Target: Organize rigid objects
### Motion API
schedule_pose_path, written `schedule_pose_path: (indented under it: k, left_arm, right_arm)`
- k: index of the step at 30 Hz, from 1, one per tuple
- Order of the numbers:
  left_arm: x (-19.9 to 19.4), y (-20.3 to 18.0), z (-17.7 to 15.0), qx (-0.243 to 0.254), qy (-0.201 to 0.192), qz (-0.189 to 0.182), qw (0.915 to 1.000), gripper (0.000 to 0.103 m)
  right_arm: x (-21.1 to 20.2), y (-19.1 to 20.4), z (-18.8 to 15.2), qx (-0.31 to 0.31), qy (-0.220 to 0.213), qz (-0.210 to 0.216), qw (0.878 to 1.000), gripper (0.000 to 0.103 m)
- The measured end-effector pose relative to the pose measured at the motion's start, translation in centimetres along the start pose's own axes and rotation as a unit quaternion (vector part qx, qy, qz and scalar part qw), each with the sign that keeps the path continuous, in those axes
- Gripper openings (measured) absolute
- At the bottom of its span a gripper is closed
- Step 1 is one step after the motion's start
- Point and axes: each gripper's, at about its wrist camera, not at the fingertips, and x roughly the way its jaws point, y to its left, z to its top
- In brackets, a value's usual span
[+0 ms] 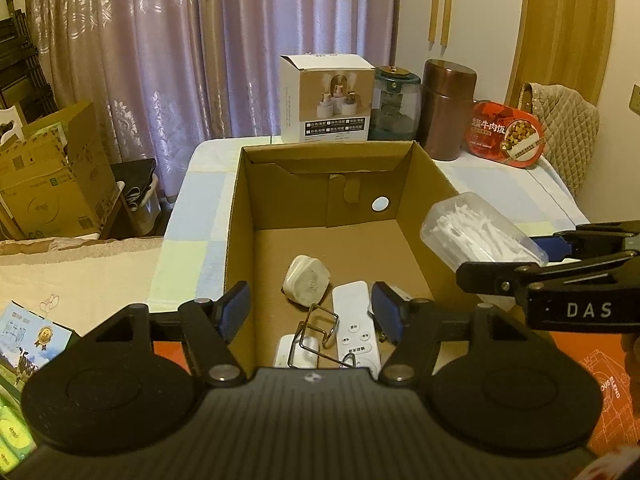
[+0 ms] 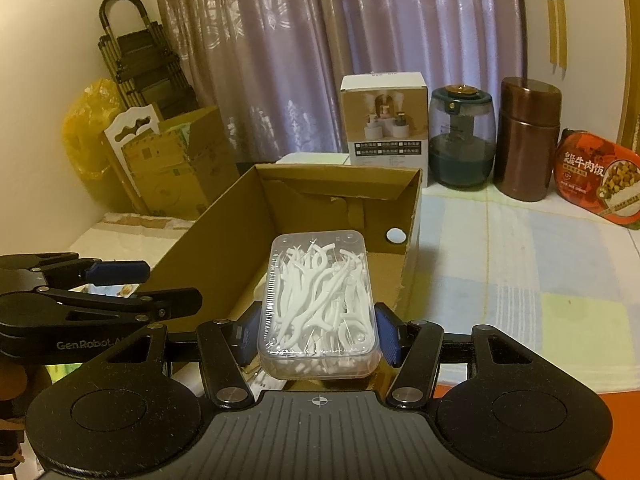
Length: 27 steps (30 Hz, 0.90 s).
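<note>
Dim, warm yellowish indoor light fills both views; fisheye bending curves the edges and darkens the corners, fine detail is soft and grainy, and the cardboard box (image 1: 320,216) interior lies in shadow

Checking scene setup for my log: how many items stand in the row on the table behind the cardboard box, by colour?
White carton: 1
Teal jar: 1
Brown canister: 1
Red meal tub: 1
Total: 4

Mauve patterned curtains (image 1: 168,52) were drawn across the back wall under dim, warm light. A folded stepladder (image 2: 140,68) was leaned in the left corner, and a wooden wardrobe door (image 1: 568,20) was seen at the right.
</note>
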Motion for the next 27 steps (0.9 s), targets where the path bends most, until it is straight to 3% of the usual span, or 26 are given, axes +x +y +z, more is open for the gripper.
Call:
schedule_pose_path:
  k: [10, 13, 21, 27]
  left_arm:
    - [-0.6, 0.5, -0.1, -0.007, -0.001, 0.000, 1.0000, 0.063]
    - [-1.2, 0.6, -0.2, -0.011, -0.005, 0.002, 0.9999, 0.070]
    - [-5.0, 0.1, -1.3, -0.034, -0.018, -0.007, 0.9993, 0.091]
    - [-9.4, -1.1, -2.5, -0.048, -0.029, -0.012, 0.9983, 0.099]
  right_arm:
    - [0.2, 0.7, 0.0, -0.022, -0.006, -0.019, 1.000, 0.055]
    - [-0.3, 0.6, 0.2, -0.023, -0.016, -0.024, 0.999, 0.077]
    - [-5.1, -0.5, -1.2, 0.025, -0.033, -0.022, 0.999, 0.080]
    - [-9.8, 0.1, -3.4, 0.052, -0.026, -0.031, 0.998, 0.081]
